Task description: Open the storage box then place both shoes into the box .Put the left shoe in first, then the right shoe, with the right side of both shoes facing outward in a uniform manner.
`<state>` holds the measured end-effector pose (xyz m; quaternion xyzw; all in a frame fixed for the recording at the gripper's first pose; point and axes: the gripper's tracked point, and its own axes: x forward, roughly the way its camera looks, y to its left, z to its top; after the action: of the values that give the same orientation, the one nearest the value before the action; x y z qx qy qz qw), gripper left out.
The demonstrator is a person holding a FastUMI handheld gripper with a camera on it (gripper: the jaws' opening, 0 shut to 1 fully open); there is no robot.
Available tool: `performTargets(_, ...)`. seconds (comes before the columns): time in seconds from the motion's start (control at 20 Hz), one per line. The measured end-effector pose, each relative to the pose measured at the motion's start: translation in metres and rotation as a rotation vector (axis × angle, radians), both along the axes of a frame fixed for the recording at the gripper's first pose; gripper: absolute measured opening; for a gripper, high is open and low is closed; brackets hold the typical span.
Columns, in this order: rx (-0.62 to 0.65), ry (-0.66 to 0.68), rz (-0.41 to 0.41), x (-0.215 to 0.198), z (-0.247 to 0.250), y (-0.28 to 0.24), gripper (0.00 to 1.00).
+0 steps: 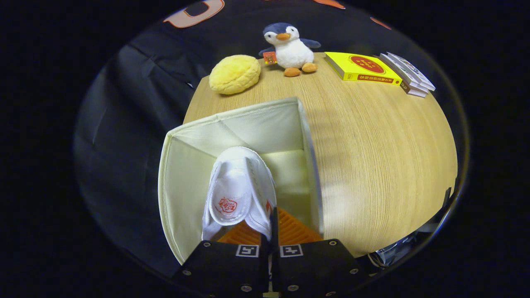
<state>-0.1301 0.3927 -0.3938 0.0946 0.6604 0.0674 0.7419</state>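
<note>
Gripper [269,242] fingers drawn close together, pinching the edge of a white canvas shoe [239,192] with a red emblem on its tongue. Shoe hangs toe-away inside the open cream fabric storage box [182,174], which stands on the light wooden table [372,157]. Beyond the box: yellow round plush cushion [234,74], penguin soft toy [290,47], yellow book [361,67], small stack of white books [408,74].

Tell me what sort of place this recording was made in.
Probably a staged recording booth, not a lived-in room: a wooden table against black cloth, with props like a plush penguin and yellow book. The gripper holds a white shoe in an open storage box.
</note>
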Motion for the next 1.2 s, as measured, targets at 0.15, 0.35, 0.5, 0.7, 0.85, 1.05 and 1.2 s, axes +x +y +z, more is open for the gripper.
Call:
performTargets(0.15,0.029,0.047,0.071,-0.012,0.003,0.007,0.12)
performTargets(0.35,0.098,0.041,0.082,-0.014,0.019,0.003,0.22)
performTargets(0.5,0.168,0.035,0.085,-0.015,0.037,-0.001,0.26)
performTargets(0.7,0.282,-0.040,0.109,-0.010,0.069,-0.009,0.29)
performTargets(0.85,0.315,-0.134,0.129,-0.001,0.088,-0.028,0.37)
performTargets(1.05,0.370,-0.285,0.105,0.018,0.113,-0.063,0.50)
performTargets(1.2,0.359,-0.408,0.083,0.033,0.132,-0.101,0.62)
